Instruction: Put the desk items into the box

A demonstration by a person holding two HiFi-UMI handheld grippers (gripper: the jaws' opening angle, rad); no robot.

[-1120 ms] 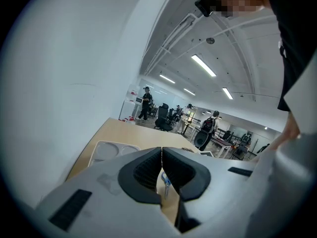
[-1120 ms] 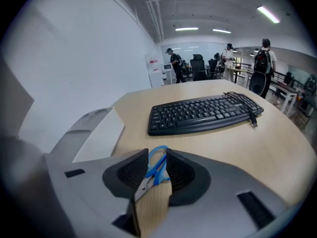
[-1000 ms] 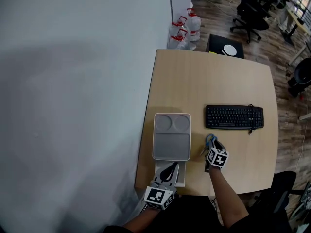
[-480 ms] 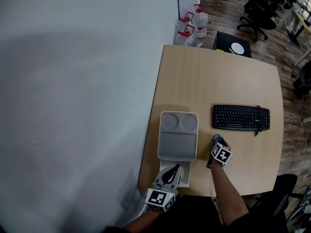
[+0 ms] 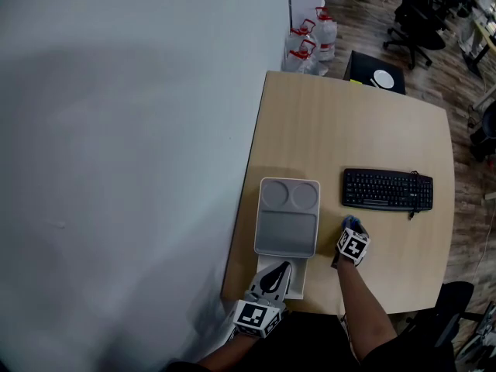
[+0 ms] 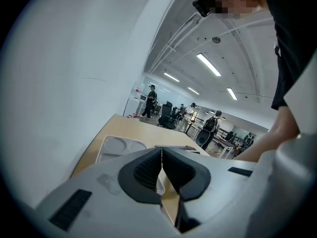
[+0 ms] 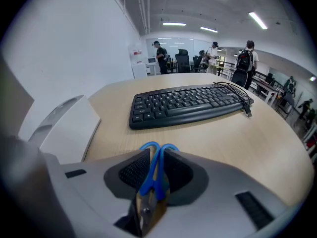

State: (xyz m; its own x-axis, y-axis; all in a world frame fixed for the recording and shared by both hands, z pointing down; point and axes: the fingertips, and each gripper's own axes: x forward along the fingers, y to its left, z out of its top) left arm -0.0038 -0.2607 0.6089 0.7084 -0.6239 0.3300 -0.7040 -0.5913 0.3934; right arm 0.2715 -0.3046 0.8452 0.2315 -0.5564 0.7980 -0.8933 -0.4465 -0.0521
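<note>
A white box point(image 5: 260, 225) with two round wells lies on the desk near the wall, and shows too in the left gripper view point(image 6: 119, 145). My right gripper point(image 5: 349, 229) is just right of the box, pointing steeply down at the desk. Its jaws have just been closing, and the right gripper point(image 7: 156, 155) now pinches the blue handles of a pair of scissors point(image 7: 151, 175). In the head view only a bit of the scissors' blue point(image 5: 353, 222) shows. My left gripper point(image 5: 279, 268) rests at the box's near end, and the left gripper point(image 6: 161, 155) has its pads together.
A black keyboard point(image 5: 387, 190) with a cable lies beyond the right gripper, and spans the right gripper view point(image 7: 188, 104). A wall runs along the desk's left side. Water bottles point(image 5: 310, 49), a black case point(image 5: 376, 74) and office chairs stand on the floor behind.
The right gripper has dipped toward the desk and tilted further down, with the blue handles now between its pads. The left gripper has kept still. The head view has shifted slightly.
</note>
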